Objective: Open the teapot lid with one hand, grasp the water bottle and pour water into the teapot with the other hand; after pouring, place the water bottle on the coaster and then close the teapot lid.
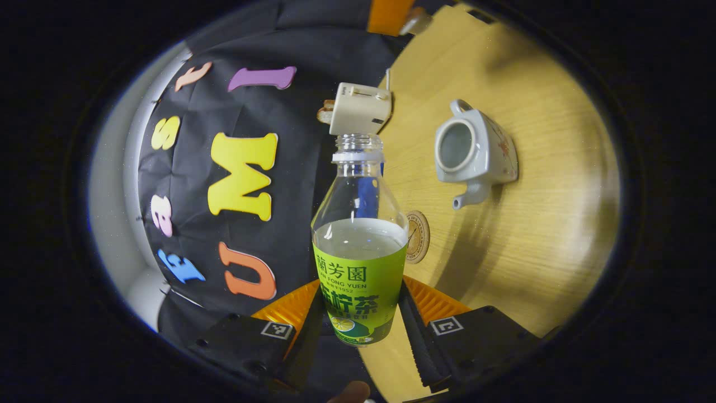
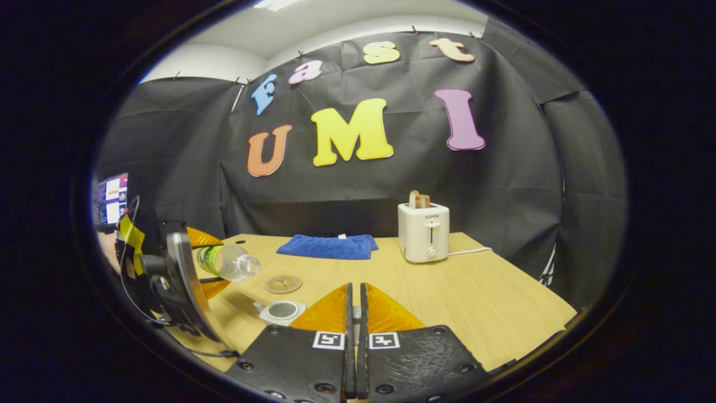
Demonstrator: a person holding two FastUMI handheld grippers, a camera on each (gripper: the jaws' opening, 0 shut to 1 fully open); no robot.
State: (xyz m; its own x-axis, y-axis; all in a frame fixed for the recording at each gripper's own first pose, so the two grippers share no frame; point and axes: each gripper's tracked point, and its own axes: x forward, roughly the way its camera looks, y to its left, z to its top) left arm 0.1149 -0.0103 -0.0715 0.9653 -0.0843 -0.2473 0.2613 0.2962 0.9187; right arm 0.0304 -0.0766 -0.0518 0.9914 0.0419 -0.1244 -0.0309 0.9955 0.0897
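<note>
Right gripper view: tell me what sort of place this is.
Probably a staged recording booth, not a home kitchen: black cloth wall behind a wooden table set with a toaster, a blue towel and a coaster.

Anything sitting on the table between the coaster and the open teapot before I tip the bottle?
No. In the right gripper view, only bare table lies between the coaster and the teapot. The left gripper view shows the same gap bare beside the teapot's spout.

The right tongs (image 2: 354,313) hide most of the teapot (image 2: 281,310).
</note>
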